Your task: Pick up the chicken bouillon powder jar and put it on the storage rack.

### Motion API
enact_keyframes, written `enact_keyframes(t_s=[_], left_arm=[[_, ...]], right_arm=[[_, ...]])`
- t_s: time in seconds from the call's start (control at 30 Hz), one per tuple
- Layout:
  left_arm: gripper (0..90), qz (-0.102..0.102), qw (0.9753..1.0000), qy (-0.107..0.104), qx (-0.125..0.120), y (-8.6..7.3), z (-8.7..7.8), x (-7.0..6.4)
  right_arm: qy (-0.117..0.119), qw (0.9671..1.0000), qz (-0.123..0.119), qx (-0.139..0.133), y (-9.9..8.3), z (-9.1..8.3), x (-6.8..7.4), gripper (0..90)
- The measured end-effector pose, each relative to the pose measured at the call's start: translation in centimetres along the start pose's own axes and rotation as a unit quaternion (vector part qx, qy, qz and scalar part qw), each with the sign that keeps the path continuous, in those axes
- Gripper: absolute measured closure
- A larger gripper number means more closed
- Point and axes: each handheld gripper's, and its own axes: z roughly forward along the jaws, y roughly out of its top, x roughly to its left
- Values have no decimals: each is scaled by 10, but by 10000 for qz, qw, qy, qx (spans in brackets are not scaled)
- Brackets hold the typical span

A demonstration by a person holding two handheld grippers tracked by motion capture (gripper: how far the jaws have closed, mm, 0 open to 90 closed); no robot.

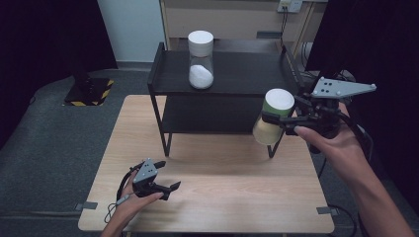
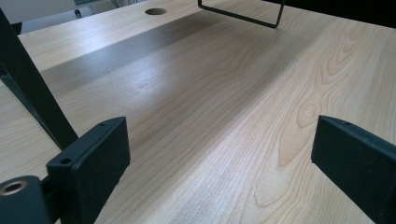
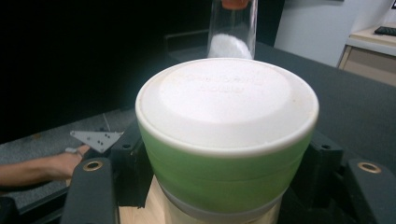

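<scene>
The only lettering is two short embossed lines across the white lid (image 3: 227, 101) of the green canister (image 3: 229, 173) in the right gripper view, pressed too faintly into the plastic for any word to be read

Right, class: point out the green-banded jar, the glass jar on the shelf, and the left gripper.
green-banded jar (image 3: 224, 98), right gripper view, white lid top.
glass jar (image 1: 201, 76), high view, white powder inside.
left gripper (image 1: 168, 178), high view, between its fingertips.
</scene>
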Motion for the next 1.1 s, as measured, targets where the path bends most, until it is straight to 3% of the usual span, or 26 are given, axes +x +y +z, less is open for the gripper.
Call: enact_keyframes(t_s=[0.23, 0.73, 1.1], left_arm=[[33, -15, 10000, 6, 5, 0, 0, -1], [33, -42, 10000, 26, 41, -2, -1, 2], [33, -50, 10000, 19, 64, -3, 0, 3]], right_arm=[[17, 9999, 64, -152, 14, 3, -7, 346], [-230, 9990, -20, -391, 52, 7, -22, 346], [-431, 9985, -14, -333, 64, 22, -40, 346]])
